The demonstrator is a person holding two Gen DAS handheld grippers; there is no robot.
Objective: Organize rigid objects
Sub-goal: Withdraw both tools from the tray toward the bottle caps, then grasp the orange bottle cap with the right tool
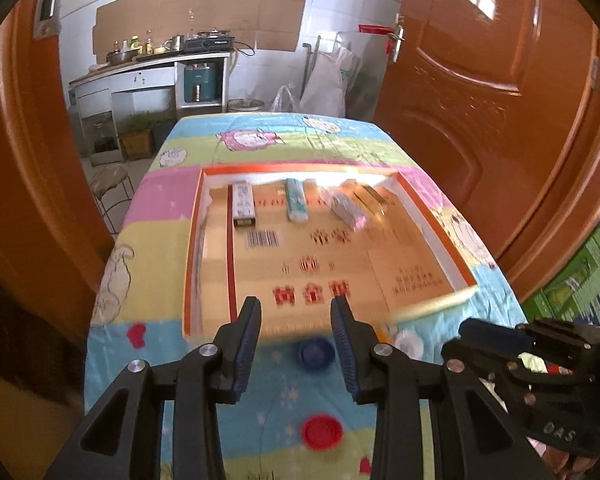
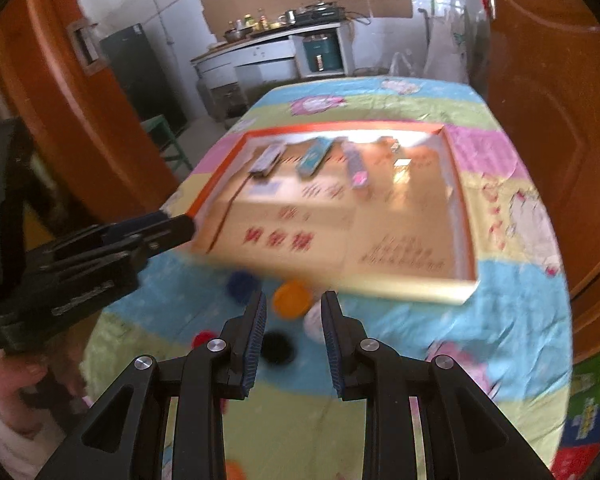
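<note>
1. The tray (image 1: 440, 220) is a flat box with an orange rim. It sits in the middle of the table (image 1: 260, 148), on a bright cartoon cloth.
2. Four long small boxes (image 1: 298, 200) lie in a row at the far end of the tray. They look put away already.
3. The caps are still out on the cloth, near the tray's front edge. There is a blue cap (image 1: 315, 353), a red cap (image 1: 322, 432), an orange cap (image 2: 292, 298), a black cap (image 2: 276, 346) and a white cap (image 1: 410, 343).
4. So I think the job is partly done. The caps are left to go in.
5. The left gripper (image 1: 296, 320) is partly open and holds nothing. The blue cap shows in the gap, but the pads do not touch it.
6. The right gripper (image 2: 294, 312) is partly open too, and empty. It hangs over the orange and black caps.
7. Both pictures are blurry. The words on the boxes and tray cannot be read.
8. The white cap is half hidden behind a finger. Another orange thing at the bottom of the right view is cut off, so I cannot tell what it is.
9. Brown doors (image 1: 500, 100) stand at both sides. A kitchen counter (image 1: 148, 64) is far behind.
</note>
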